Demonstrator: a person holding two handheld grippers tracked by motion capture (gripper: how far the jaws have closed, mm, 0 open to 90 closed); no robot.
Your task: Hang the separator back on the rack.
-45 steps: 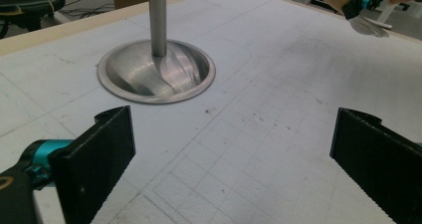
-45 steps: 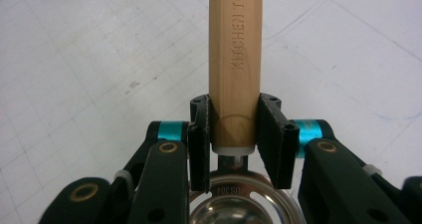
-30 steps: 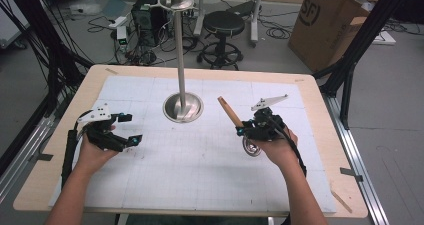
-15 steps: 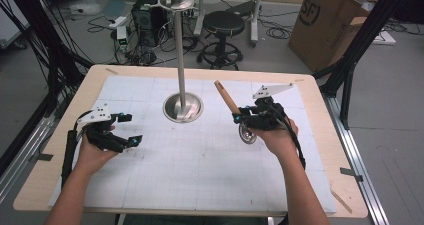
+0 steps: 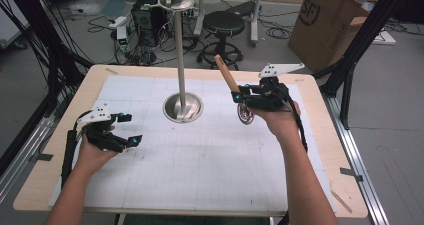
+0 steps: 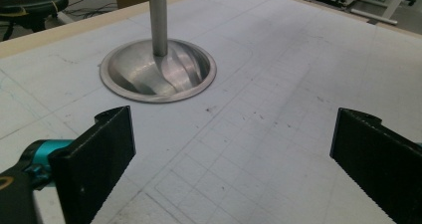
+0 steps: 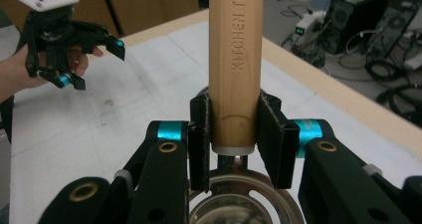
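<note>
The right gripper (image 7: 234, 134) is pinching one kitchen tool (image 5: 235, 92) by its wooden handle (image 7: 235, 59). Its two black jaws press on the handle's low end, one on each side. The handle sticks up and away from this gripper. The round metal end (image 5: 245, 114) hangs just under the jaws, up off the desk (image 5: 320, 150). In the right gripper view that metal end is cut off at the bottom, so its shape is hard to tell.

The left gripper (image 5: 126, 129) holds nothing. Its two jaws stand wide apart, low over the desk's white gridded mat (image 6: 259, 134).

There is one metal stand (image 5: 183, 106), with a round base and a tall thin pole. It sits between the two grippers, a bit farther back. In the left gripper view the stand's base is near, ahead and to the left, and the pole is cut off at the top.

There are two grippers, one tool and one stand.
</note>
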